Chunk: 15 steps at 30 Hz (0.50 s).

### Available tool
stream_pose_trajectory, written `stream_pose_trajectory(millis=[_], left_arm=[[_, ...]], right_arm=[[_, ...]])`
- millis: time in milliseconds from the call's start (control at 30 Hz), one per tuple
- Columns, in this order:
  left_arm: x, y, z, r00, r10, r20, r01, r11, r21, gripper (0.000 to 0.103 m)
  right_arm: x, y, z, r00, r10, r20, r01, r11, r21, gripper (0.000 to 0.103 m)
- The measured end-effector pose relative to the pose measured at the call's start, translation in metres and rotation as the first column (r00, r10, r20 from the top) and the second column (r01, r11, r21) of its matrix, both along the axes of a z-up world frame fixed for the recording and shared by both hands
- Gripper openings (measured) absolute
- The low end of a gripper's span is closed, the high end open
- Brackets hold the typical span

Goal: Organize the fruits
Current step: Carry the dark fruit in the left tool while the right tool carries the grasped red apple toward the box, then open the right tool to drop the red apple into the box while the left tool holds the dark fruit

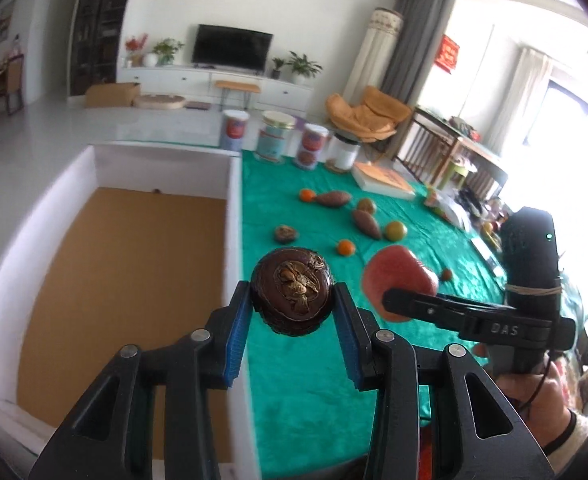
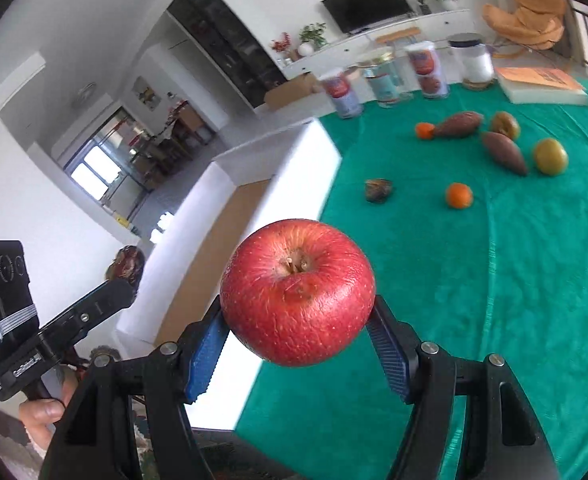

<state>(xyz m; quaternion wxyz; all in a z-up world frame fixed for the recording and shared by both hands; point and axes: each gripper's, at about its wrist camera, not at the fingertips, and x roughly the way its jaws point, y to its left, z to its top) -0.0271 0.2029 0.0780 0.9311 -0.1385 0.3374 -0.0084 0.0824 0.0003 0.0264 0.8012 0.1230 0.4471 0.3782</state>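
My left gripper (image 1: pixel 292 293) is shut on a dark brown round fruit (image 1: pixel 291 290), held in the air over the right wall of a white box (image 1: pixel 234 216) with a brown cardboard floor. My right gripper (image 2: pixel 298 310) is shut on a red apple (image 2: pixel 298 292), stem end facing the camera, just right of that box's wall (image 2: pixel 294 184). In the left wrist view the apple (image 1: pixel 398 272) hangs close to the right of the dark fruit. In the right wrist view the dark fruit (image 2: pixel 127 264) shows at the far left in the left gripper (image 2: pixel 123 280).
Several loose pieces lie on the green tablecloth (image 1: pixel 314 380): an orange (image 1: pixel 346 247), another dark fruit (image 1: pixel 285 233), two brown sweet potatoes (image 1: pixel 366 224), a yellow-green fruit (image 1: pixel 396 231). Tins and jars (image 1: pixel 273 138) and a flat book (image 1: pixel 386 181) stand at the far edge.
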Motion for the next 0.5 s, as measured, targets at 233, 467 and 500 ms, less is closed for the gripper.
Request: stream_pose_trajectory(millis=[233,467,500], left_arm=[[-0.020,0.090,-0.057,0.952,0.266,-0.150,-0.267,0.964,0.016,0.041],[-0.025,0.123,-0.113,0.899,0.343,-0.274,-0.362,0.932,-0.020,0.041],[-0.024,0.126,-0.117,0.893,0.348,-0.284,-0.369,0.929,-0.021,0.041]], right_arm=[[-0.019,0.129,-0.005,0.972,0.235,0.011,-0.234,0.970,-0.062,0.068],[-0.028,0.205,-0.054,0.940,0.341,-0.028,-0.338,0.915,-0.218,0.068],[-0.029,0.212,-0.060,0.937,0.349,-0.026,-0.344,0.907,-0.241,0.068]])
